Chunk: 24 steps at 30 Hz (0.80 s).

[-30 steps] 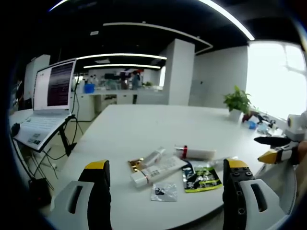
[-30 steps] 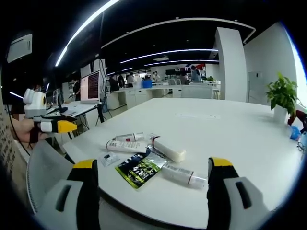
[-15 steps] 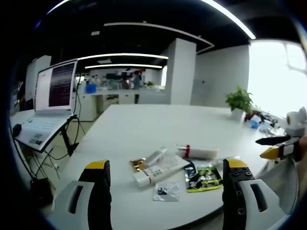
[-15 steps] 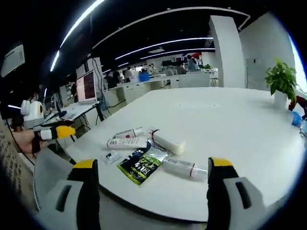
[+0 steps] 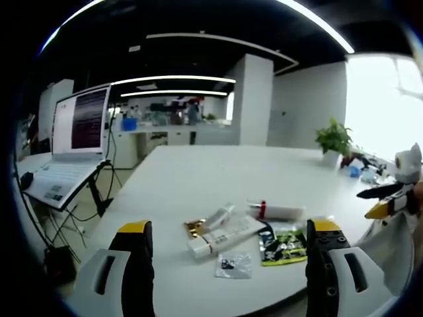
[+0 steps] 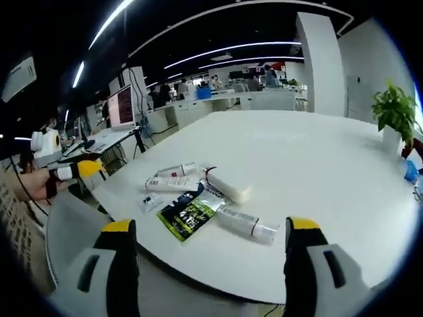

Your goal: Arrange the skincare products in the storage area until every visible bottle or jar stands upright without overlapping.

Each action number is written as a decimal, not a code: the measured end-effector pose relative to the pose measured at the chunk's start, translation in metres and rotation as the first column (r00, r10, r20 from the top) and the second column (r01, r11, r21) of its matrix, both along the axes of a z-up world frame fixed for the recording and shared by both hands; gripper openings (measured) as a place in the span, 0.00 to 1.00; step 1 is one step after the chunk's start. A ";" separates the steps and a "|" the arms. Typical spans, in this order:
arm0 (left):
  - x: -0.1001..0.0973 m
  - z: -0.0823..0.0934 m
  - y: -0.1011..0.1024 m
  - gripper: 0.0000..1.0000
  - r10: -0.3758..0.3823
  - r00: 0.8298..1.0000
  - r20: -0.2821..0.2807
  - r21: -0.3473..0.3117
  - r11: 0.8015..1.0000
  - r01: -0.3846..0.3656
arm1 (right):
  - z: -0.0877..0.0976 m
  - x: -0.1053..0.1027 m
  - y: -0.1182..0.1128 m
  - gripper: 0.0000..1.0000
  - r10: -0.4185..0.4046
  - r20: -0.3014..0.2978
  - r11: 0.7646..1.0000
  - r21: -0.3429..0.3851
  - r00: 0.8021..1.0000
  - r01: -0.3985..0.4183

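Observation:
Several skincare items lie flat in a cluster near the white table's front edge. A long white tube [image 5: 223, 236] [image 6: 172, 184] lies beside a small gold-capped tube [image 5: 210, 218] [image 6: 177, 170]. A white bottle with a red band [image 5: 276, 211] [image 6: 227, 184] rests on its side, as does a clear tube [image 6: 244, 224]. A green-black sachet [image 5: 285, 243] [image 6: 186, 216] and a small clear sachet [image 5: 233, 265] [image 6: 150, 202] lie flat. My left gripper [image 5: 225, 254] is open, short of the cluster, holding nothing. My right gripper [image 6: 206, 254] is open, also empty, at the table's edge.
A laptop on a stand [image 5: 69, 155] [image 6: 123, 107] sits left of the white table [image 5: 198, 175]. A potted plant [image 5: 335, 140] [image 6: 396, 115] and small items stand at the far side. The far half of the table is bare. Office desks and people fill the background.
Both views have shifted slightly as the hands moved; the right gripper view looks down more onto the table. The products lie where they were and both grippers stay open.

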<state>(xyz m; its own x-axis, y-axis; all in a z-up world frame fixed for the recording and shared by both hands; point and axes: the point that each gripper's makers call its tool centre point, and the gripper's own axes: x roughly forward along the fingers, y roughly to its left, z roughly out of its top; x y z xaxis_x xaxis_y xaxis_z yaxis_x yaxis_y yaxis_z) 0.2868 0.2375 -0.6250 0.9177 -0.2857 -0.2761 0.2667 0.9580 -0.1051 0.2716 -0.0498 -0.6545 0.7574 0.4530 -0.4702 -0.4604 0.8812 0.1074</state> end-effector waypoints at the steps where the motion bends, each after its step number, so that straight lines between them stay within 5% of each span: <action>1: 0.000 0.000 -0.001 0.95 -0.008 1.000 -0.003 -0.001 1.000 0.008 | 0.001 0.001 -0.001 0.93 0.003 0.005 1.000 -0.009 1.000 -0.003; 13: -0.007 -0.004 -0.025 0.94 -0.150 0.988 -0.042 -0.055 0.987 0.148 | 0.012 0.040 -0.006 0.87 0.104 0.022 0.982 -0.161 0.994 -0.099; 16: -0.011 -0.002 -0.029 0.94 -0.191 0.981 -0.040 -0.099 0.978 0.186 | 0.014 0.049 -0.003 0.86 0.166 0.001 0.964 -0.212 0.986 -0.162; 20: -0.012 -0.003 -0.033 0.94 -0.213 0.976 -0.042 -0.105 0.973 0.207 | 0.016 0.058 0.002 0.84 0.282 -0.046 0.911 -0.299 0.958 -0.283; 24: -0.012 -0.003 -0.032 0.94 -0.213 0.976 -0.043 -0.097 0.973 0.208 | 0.017 0.072 0.008 0.83 0.349 -0.090 0.883 -0.301 0.933 -0.360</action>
